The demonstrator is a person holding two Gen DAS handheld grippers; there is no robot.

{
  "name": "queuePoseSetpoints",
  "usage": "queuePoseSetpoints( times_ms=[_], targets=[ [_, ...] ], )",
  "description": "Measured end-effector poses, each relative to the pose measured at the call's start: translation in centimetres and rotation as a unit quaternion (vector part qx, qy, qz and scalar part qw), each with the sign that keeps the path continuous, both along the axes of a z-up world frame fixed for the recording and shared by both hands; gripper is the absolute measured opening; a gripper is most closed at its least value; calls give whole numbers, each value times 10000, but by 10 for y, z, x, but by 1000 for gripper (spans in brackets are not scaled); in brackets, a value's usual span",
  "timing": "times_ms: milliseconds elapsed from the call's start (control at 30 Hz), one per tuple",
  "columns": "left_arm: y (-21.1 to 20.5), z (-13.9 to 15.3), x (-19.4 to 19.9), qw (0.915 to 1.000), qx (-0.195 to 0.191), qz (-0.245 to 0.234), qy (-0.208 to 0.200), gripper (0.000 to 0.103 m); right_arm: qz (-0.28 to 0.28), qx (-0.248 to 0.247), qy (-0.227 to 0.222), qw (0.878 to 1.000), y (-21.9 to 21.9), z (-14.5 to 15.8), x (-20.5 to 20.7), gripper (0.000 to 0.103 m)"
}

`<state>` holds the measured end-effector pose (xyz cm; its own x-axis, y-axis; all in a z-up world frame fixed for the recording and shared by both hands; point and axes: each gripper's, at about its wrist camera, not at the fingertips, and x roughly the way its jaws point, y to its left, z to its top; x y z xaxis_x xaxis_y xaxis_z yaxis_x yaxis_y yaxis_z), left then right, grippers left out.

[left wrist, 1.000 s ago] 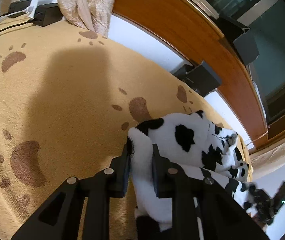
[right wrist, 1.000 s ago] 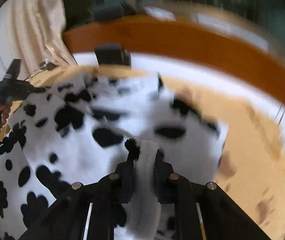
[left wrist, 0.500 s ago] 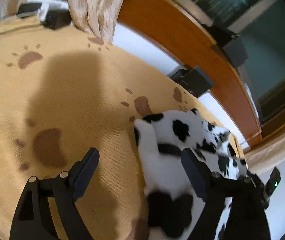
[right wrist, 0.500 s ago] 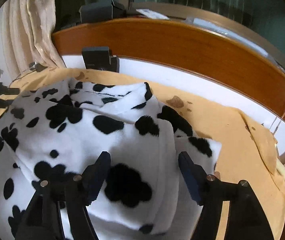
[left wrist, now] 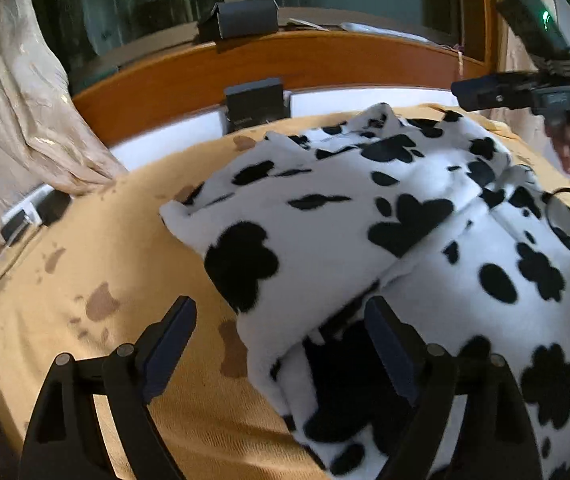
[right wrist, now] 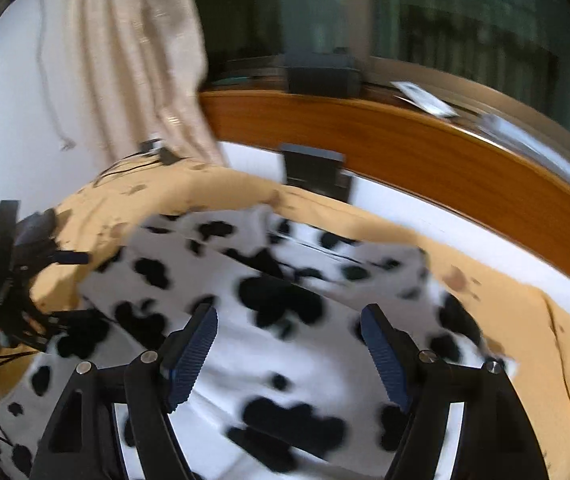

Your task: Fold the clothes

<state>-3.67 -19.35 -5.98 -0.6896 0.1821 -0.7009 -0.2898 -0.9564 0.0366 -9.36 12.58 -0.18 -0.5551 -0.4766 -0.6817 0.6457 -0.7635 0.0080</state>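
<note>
A white fleece garment with black paw prints [left wrist: 345,216] lies folded on a tan blanket [left wrist: 105,272]; one flap is laid over its body. My left gripper [left wrist: 281,320] hovers above the garment's near left corner. Its jaws stand apart and are closing, with the folded edge below and between them, untouched by the pads. My right gripper [right wrist: 289,336] hangs over the middle of the garment [right wrist: 245,364], jaws apart and still opening, gripping nothing. Each gripper shows in the other's view: the right gripper [left wrist: 525,92] at the top right, the left gripper [right wrist: 9,280] at the left edge.
A wooden headboard [left wrist: 325,60] runs along the far side, with a black box [left wrist: 255,104] against it and another on its ledge. A beige curtain [left wrist: 17,112] hangs at the left over a charger and cables [left wrist: 33,212]. Bare blanket lies left of the garment.
Both grippers have let go of the garment's edge, opened wide and drawn back and up. The left one has rolled, so its view now sits level.
</note>
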Motion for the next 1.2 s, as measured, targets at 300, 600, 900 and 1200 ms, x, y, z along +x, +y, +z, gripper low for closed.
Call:
queuePoseSetpoints(
  times_ms=[300, 600, 900, 1200],
  targets=[
    [-18, -8, 15, 9974, 696, -60, -185, 14, 802, 72, -420, 9959, -81, 1, -20, 76],
    [-30, -4, 37, 9950, 949, -215, -209, 12, 1845, -179, -1517, 9709, -198, -30, -70, 76],
    [-33, -8, 33, 9936, 1090, -112, -276, 12, 2143, 1067, -1304, 9621, -278, -79, -74, 17],
    [-38, -10, 31, 9925, 1173, 164, -313, 18, 1761, 290, -964, 9792, -277, -43, -97, 11]
  ],
)
